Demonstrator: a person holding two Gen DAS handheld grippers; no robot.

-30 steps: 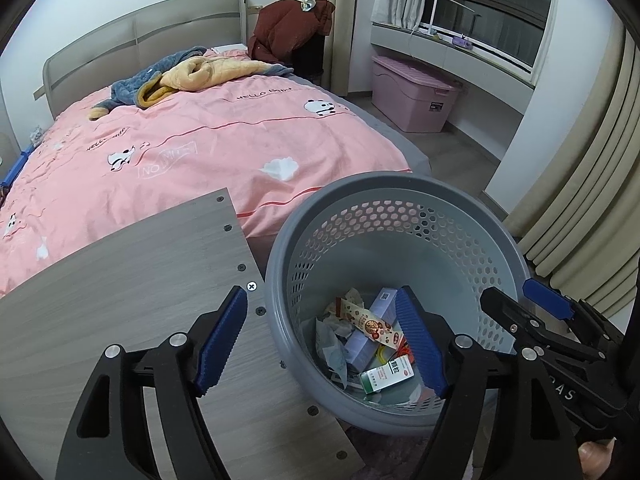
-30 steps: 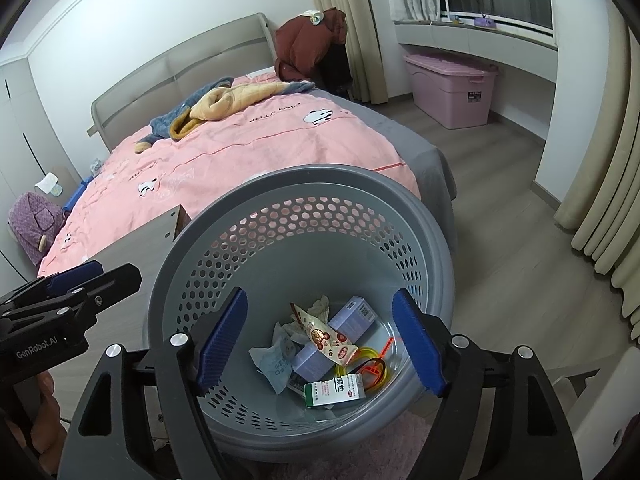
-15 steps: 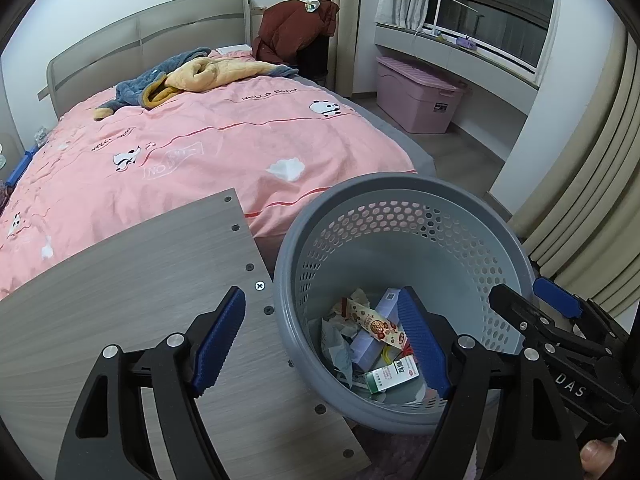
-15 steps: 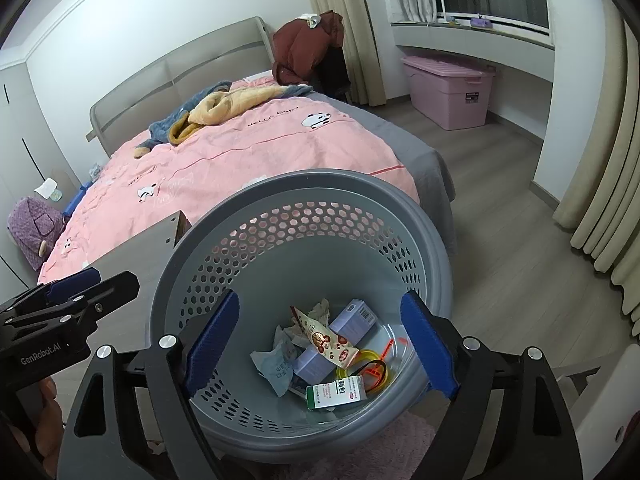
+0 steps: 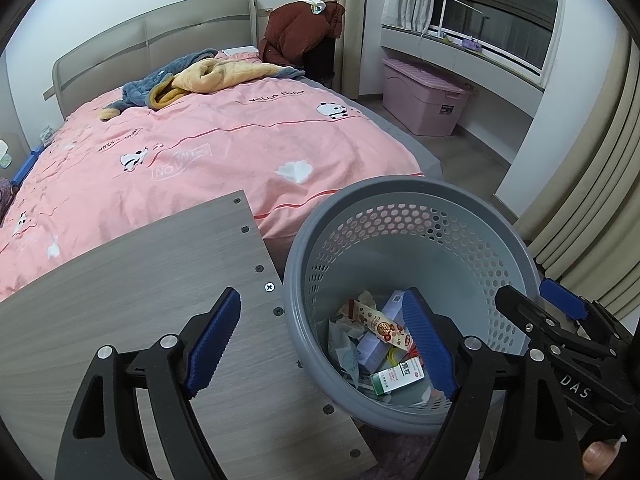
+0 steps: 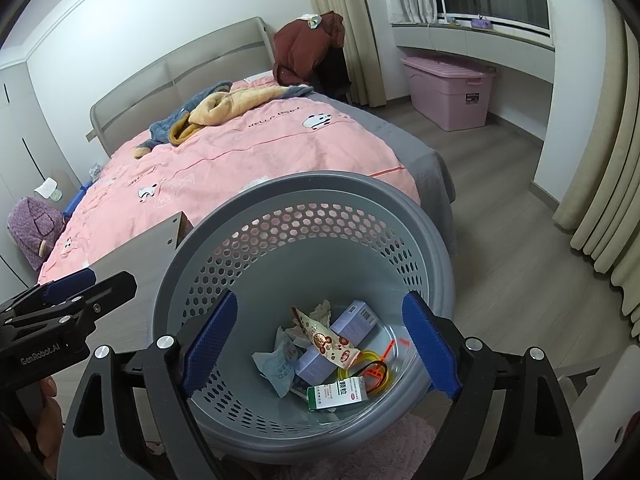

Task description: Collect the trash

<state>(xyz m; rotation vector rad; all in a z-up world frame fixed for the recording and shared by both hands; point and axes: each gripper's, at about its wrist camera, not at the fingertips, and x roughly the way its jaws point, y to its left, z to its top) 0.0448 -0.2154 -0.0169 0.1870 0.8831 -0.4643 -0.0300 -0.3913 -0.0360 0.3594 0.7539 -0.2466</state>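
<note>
A grey perforated basket stands beside the bed's foot. Trash lies at its bottom: a green-and-white box, a printed snack wrapper, a purple box and crumpled paper. My left gripper hovers over the basket's left rim and a wooden board, jaws opening, nothing between them. My right gripper hangs over the basket's mouth, jaws also opening and empty. A white crumpled tissue rests on the pink bedspread.
The wooden board with screw holes lies left of the basket. A pink bed with clothes fills the middle. A pink storage box stands under the window, curtains hang at right, and a purple bag sits far left.
Both grippers' jaws have spread wider. The basket and its trash lie as before, and neither hand has shifted noticeably.
</note>
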